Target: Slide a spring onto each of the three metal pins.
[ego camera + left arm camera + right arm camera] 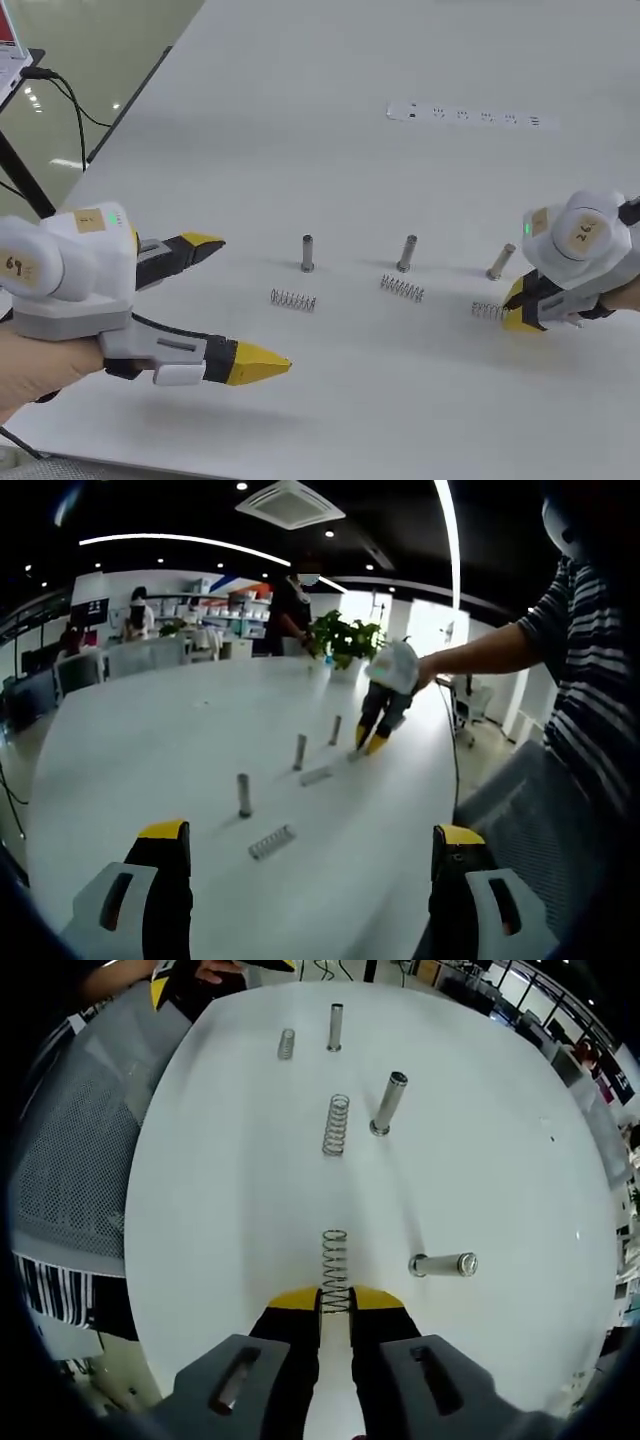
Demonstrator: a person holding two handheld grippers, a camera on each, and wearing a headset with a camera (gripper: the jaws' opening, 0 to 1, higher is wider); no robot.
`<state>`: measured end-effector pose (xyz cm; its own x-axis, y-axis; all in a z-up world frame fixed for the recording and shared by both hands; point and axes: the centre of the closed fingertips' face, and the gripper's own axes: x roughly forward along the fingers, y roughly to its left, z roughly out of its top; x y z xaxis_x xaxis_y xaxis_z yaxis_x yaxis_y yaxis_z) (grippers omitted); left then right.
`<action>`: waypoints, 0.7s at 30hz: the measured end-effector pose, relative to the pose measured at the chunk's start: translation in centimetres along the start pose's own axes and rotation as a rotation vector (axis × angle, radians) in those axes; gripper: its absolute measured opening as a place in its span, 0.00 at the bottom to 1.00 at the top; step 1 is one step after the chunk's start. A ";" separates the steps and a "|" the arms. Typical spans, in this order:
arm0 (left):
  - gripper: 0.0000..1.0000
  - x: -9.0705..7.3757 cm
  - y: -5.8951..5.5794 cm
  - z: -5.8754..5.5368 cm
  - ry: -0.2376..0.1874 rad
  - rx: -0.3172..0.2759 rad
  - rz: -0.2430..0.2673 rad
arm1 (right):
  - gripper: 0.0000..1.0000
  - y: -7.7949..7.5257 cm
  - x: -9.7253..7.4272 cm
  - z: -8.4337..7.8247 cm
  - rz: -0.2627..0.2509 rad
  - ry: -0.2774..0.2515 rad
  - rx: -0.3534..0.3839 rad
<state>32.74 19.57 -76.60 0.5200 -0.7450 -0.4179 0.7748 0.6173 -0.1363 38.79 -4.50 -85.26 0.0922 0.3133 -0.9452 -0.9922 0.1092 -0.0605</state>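
Currently the right gripper (335, 1302) pinches a thin coiled steel spring (334, 1255) by its end; the left gripper (250, 303) gapes open. Held there, it could flex and pop free.

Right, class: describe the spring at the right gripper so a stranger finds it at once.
On the white table, a spring lies before each of three metal pins. Yours is the rightmost spring in the head view; unlike the other two springs, its end sits between the right gripper's yellow tips.
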 end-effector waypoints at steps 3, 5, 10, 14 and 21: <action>0.98 0.3 -0.3 0.0 0.002 0.004 -0.009 | 0.08 0.2 -0.5 0.5 -0.003 -0.018 -0.002; 0.98 0.4 -0.4 0.1 0.003 0.006 -0.015 | 0.08 0.5 -0.8 0.9 -0.007 -0.031 -0.011; 0.98 1.0 -0.9 0.4 0.005 0.010 -0.037 | 0.08 1.3 -1.5 1.8 -0.010 -0.062 -0.029; 0.97 1.6 -1.5 0.6 0.008 0.015 -0.060 | 0.08 2.0 -2.3 3.2 -0.008 -0.107 -0.046; 0.95 3.3 -2.5 1.3 -0.002 0.033 -0.107 | 0.08 3.3 -3.5 5.8 0.000 -0.162 -0.094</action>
<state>32.96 15.26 -76.46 0.4341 -0.8067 -0.4010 0.8375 0.5254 -0.1504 35.64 0.24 -80.28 0.0974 0.4619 -0.8816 -0.9949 0.0233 -0.0977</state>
